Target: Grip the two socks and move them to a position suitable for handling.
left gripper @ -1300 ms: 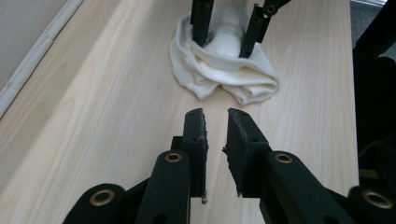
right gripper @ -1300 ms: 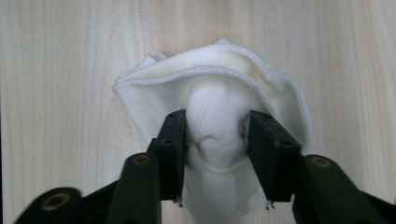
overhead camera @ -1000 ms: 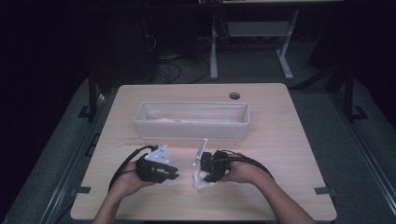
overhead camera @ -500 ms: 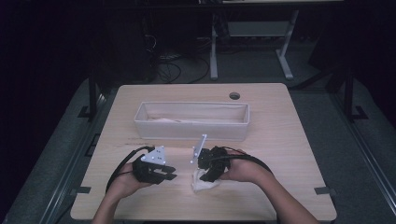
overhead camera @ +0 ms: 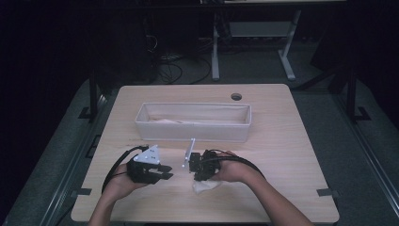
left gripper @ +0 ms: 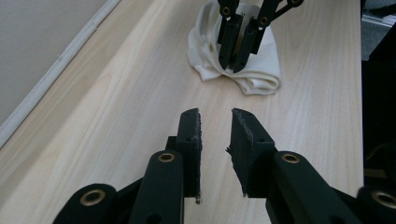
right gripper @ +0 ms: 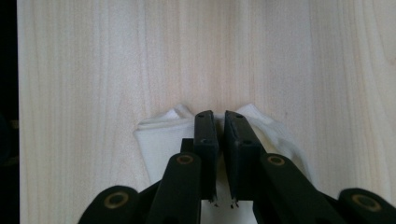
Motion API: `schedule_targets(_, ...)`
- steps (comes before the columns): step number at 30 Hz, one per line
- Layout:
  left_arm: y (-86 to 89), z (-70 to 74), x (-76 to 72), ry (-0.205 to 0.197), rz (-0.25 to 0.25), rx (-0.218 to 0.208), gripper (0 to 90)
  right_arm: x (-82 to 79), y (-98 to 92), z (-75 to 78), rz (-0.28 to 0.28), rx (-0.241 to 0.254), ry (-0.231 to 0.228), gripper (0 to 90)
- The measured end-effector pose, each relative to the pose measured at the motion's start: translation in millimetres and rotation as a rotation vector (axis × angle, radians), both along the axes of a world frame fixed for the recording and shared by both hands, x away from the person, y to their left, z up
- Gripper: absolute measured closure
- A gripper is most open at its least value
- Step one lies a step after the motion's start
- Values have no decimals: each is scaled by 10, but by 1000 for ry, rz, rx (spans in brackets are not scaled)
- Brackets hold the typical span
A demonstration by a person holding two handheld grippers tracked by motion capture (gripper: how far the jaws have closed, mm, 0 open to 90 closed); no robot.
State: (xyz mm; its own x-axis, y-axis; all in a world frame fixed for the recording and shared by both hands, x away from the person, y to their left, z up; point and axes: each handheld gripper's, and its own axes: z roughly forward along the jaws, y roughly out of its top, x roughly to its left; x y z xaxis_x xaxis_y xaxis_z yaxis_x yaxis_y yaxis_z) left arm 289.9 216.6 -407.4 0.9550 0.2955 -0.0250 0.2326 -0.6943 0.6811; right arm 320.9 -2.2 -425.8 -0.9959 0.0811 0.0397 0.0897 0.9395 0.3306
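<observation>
- one wooden table (overhead camera: 291, 155), one long white bin (overhead camera: 193, 121) across its middle, one crumpled white cloth (left gripper: 261, 65) near the front edge.
- since the earlier frames the right gripper (right gripper: 219, 116) has just been closing — jaws nearly together, pinching a fold of the cloth.
- left gripper (left gripper: 215, 114) — jaws slightly parted, holding nothing, near the cloth.

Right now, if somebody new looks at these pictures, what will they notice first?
Probably the crumpled white cloth at the table's near edge, with the right tongs pinched down on it, their jaws having just been closing. Next, the left tongs beside it, slightly apart over bare wood, and the long white bin behind.
</observation>
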Motion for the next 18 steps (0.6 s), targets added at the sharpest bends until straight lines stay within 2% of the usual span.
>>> schedule_targets(3, -8, -6, 0, 3, -2, 2, 734, 5, -21, 51, -5, 27, 8, 772)
schedule_targets(5, -19, -14, 0, 6, -6, 3, 733, 10, -70, 141, -14, 60, 1, 740)
schedule_targets(8, -40, -24, -1, 11, -10, 8, 732, 4, -140, 283, 0, 51, -37, 665)
schedule_targets(10, -48, -28, -3, 13, -10, 3, 731, -15, -190, 349, 54, 38, -86, 586)
schedule_targets(15, -46, -23, 7, 10, -14, 2, 730, 8, -225, 322, 183, -8, -105, 501)
schedule_targets(18, -39, -30, 11, 14, -13, 5, 730, 40, -205, 256, 226, -38, -98, 457)
